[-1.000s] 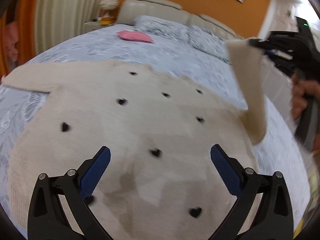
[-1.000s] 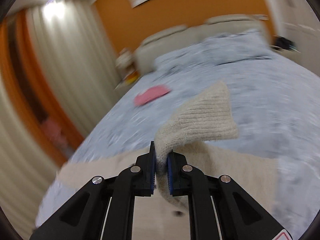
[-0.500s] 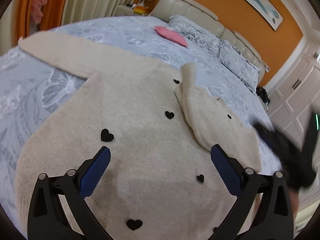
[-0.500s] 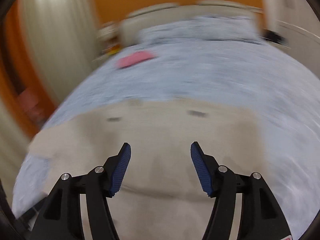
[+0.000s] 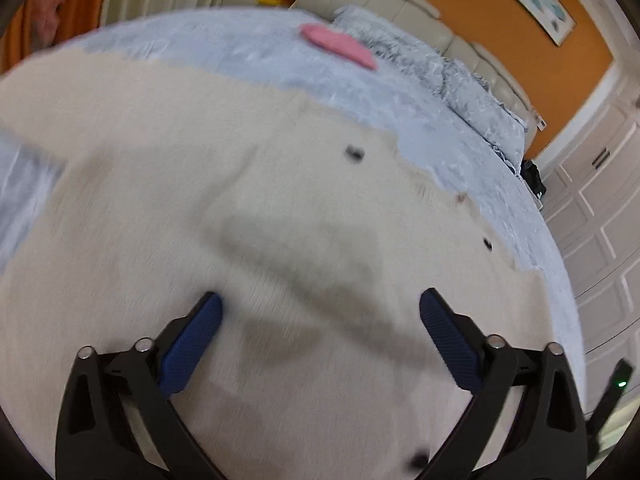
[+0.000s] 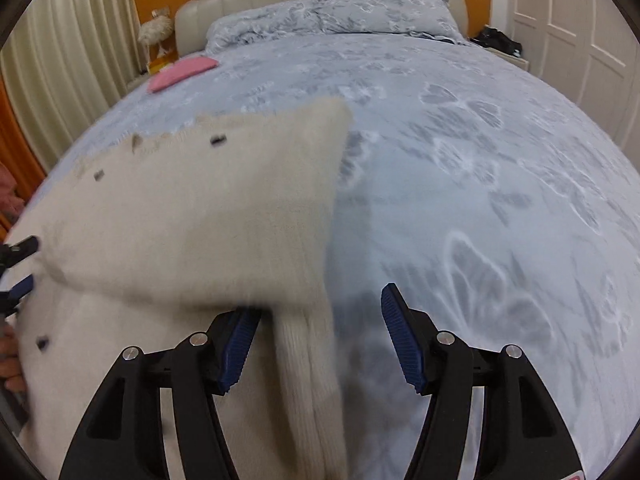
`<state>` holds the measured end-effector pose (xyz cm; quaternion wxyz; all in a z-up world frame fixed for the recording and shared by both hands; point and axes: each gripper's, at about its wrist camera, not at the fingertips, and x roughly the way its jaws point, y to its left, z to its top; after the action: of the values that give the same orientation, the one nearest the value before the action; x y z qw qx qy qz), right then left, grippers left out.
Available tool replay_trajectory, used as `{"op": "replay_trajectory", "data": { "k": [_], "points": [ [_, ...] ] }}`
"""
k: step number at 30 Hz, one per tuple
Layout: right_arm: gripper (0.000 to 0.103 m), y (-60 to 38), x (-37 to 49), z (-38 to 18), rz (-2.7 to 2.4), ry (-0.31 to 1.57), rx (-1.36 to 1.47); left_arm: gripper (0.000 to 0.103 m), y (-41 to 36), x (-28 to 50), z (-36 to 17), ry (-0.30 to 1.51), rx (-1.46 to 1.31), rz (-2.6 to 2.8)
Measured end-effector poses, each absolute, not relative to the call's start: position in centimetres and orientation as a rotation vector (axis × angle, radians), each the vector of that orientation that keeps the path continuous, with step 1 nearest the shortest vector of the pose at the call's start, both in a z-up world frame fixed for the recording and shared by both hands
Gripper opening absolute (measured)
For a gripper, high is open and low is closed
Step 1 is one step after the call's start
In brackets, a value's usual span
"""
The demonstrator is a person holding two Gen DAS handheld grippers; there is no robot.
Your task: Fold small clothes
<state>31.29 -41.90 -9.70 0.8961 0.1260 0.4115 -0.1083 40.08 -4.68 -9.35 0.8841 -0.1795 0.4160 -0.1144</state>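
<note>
A cream knit sweater [image 5: 280, 160] with small black hearts lies flat on the bed and fills the blurred left wrist view. My left gripper [image 5: 320, 304] hovers close over its body. Its jaws are wide and closing, with only flat cloth under them and the pads pressing nothing. In the right wrist view the sweater [image 6: 200, 220] lies at the left, one part folded over its body. A ribbed strip [image 6: 308, 380] of it runs between the fingers of my right gripper [image 6: 320, 306], which is open and not touching it. The left gripper's fingers [image 6: 18, 266] show at the left edge.
The bed [image 6: 480, 200] has a blue-grey floral cover, with bare cover to the sweater's right. A folded pink cloth [image 6: 182, 72] lies near the pillows [image 6: 332, 12] and headboard. Curtains hang at the left, white wardrobe doors [image 5: 592, 208] stand at the right. A hand [image 6: 8, 364] is at the left edge.
The right gripper let go of the sleeve, which now lies folded across the sweater, and dropped to the sweater's right edge. The left gripper moved lower and closer to the cloth, its jaws slightly narrower.
</note>
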Motion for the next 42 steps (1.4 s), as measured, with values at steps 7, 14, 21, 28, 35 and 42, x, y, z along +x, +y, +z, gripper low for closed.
{"op": "replay_trajectory", "data": {
  "k": [7, 14, 21, 28, 35, 42],
  "points": [
    [0.009, -43.6, 30.9, -6.2, -0.179, 0.664, 0.382, 0.006, -3.9, 44.2, -5.6, 0.759, -0.503, -0.287],
    [0.012, -46.0, 30.4, -10.6, -0.206, 0.794, 0.477, 0.06, -2.8, 43.5, -9.9, 0.91, -0.517, -0.221],
    [0.02, -44.6, 30.3, -10.4, -0.236, 0.79, 0.4, 0.095, -4.9, 42.0, -10.3, 0.971, -0.541, -0.209],
    [0.012, -44.7, 29.7, -7.9, -0.196, 0.69, 0.397, 0.005, -5.4, 44.9, -6.7, 0.878, -0.567, -0.253],
    [0.018, -44.8, 31.2, -11.1, -0.219, 0.843, 0.329, 0.006, -4.4, 46.4, -6.9, 0.855, -0.418, -0.226],
    [0.046, -43.9, 27.2, -3.6, -0.223, 0.698, 0.327, 0.046, -1.5, 43.2, -9.3, 0.894, -0.477, -0.187]
  ]
}}
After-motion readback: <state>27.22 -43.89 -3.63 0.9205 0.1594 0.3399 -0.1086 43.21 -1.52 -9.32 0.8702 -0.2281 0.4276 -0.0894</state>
